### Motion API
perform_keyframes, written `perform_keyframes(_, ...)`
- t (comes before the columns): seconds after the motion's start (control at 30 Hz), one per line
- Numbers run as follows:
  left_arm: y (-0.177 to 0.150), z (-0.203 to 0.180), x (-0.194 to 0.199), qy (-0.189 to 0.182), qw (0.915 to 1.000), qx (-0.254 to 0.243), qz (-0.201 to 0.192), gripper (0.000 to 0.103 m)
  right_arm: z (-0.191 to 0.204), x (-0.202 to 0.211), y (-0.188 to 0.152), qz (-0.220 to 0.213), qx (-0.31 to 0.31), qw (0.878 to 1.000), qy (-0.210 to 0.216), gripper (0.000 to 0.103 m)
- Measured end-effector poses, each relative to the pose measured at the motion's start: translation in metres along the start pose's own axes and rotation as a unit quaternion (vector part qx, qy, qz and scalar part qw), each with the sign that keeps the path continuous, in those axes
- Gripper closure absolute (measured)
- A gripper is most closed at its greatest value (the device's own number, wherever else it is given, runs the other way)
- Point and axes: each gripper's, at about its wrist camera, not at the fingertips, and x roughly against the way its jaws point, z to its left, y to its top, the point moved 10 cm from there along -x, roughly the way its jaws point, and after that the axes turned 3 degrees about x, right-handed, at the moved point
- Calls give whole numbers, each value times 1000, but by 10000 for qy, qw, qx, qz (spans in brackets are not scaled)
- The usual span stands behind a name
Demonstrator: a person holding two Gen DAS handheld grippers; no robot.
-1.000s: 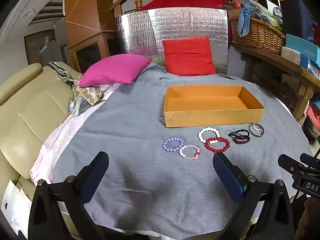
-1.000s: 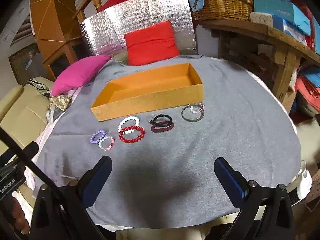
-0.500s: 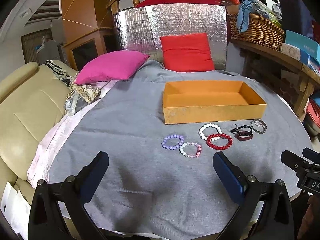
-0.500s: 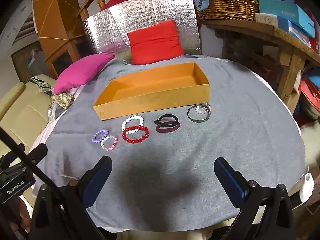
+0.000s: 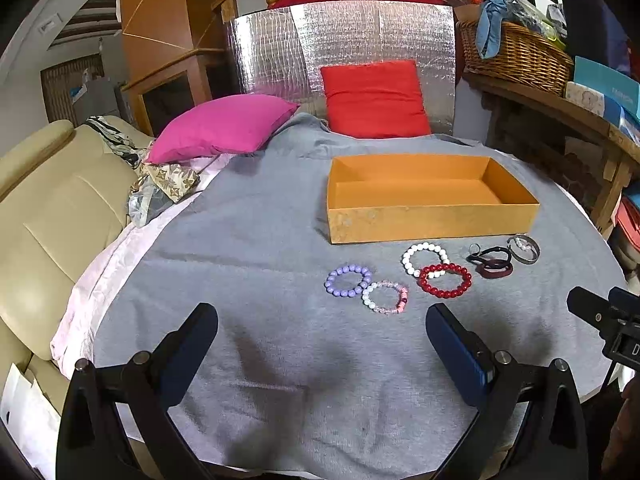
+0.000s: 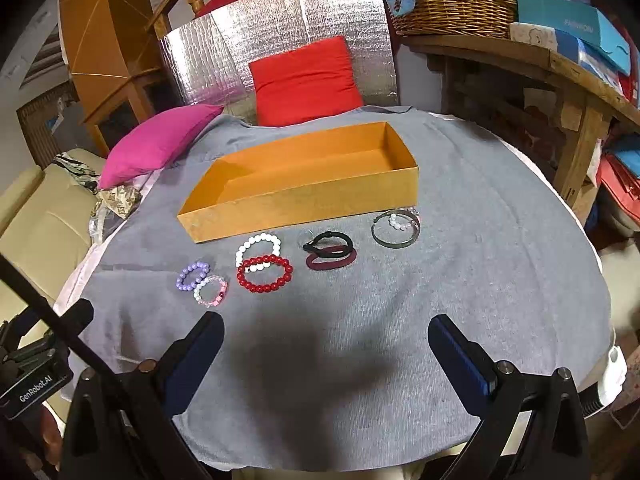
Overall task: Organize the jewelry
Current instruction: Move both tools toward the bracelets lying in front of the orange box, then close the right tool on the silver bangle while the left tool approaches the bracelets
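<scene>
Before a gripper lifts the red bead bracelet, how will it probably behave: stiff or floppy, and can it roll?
The red bead bracelet looks strung from separate round beads, so it probably sags when lifted. It overlaps the white bead bracelet, which may drag along. Lying flat on grey cloth, it seems unlikely to roll.

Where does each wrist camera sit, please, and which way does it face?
Left wrist: on the left gripper, facing forward over the purple bracelet to the orange box; its open fingers show.
Right wrist: on the right gripper, further right, same heading; open fingers show.
Shared: box and red bracelet.
</scene>
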Motion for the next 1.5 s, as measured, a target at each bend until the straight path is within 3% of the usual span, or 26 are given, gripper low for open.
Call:
perform_keyframes(0.83,9,-29,-47,-78,9996,-236,156,0,-26,-44,12,107,-168,9997,-120,0)
perform_keyframes(1.03,24,-46,-69,-277,9991,-257,173,0,-36,-57,15,207,-109,9989,-410,0)
perform_keyframes(1.23,43,-66,-100,-253,9987,-392,211,0,-53,-68,14,391,-39,9956,-855,0)
perform_keyframes(1.5,69,-101,-135,-424,9978,-397,305,0,-66,-68,17,398,138,9928,-1125,0)
